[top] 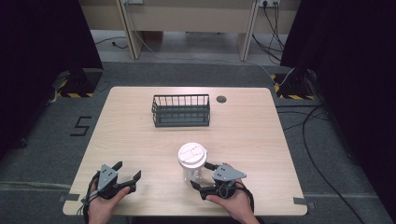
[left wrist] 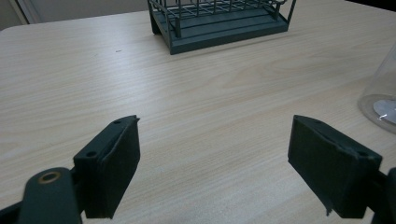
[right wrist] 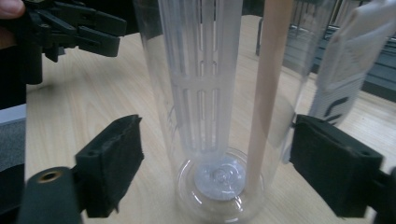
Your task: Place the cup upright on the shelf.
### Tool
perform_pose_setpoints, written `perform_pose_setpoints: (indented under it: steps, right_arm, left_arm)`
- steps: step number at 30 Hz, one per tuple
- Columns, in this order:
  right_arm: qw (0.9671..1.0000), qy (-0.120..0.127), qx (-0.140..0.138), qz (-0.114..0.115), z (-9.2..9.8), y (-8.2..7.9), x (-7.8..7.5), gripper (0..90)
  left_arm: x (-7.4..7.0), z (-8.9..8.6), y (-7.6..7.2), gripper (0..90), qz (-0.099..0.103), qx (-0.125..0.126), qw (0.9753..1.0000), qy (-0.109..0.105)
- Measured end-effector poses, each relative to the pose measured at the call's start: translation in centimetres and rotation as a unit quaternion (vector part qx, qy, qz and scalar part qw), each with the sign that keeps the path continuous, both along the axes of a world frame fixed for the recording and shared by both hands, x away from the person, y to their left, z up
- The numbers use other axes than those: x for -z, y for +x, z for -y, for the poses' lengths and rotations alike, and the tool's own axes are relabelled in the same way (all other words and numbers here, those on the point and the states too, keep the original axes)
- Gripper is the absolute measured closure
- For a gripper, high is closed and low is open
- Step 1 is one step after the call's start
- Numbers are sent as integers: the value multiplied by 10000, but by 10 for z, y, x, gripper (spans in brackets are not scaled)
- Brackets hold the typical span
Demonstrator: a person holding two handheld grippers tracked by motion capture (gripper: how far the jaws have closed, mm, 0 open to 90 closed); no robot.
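Tipping risk: tall bottle straddled, not yet gripped

On the table (top: 243, 126), well short of the wire rack (top: 180, 110), the clear bottle (top: 192, 164) with white lid stands upright between the spread jaws of the right gripper (top: 200, 175); an off-centre squeeze low down could topple it (smooth wall, likely slippery). Left gripper (top: 126, 171) idle, jaws apart, holding nothing
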State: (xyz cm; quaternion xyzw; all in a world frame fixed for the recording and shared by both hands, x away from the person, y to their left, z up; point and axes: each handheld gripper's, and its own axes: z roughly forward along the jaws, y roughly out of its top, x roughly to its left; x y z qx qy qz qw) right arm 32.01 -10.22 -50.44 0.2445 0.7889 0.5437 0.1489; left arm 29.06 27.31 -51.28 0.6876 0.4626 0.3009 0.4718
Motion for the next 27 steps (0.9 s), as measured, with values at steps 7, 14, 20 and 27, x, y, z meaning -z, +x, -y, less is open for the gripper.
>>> perform_pose_setpoints:
  steps: [7, 14, 20, 27]
  right_arm:
    - [9999, 52, 93, 41, -13, 10, 6, 149]
    - [9998, 56, 98, 148, -23, 18, 13, 157]
    - [9998, 86, 92, 184, -24, 21, 12, 177]
    - [9998, 43, 67, 159, -24, 22, 10, 183]
  left_arm:
    - [0, 0, 0, 167, -24, 21, 10000, -25]
    - [1, 2, -1, 169, -30, 99, 9999, 8]
    - [1, 2, 0, 169, -46, 116, 9999, -16]
    - [2, 2, 0, 169, -55, 134, 9999, -42]
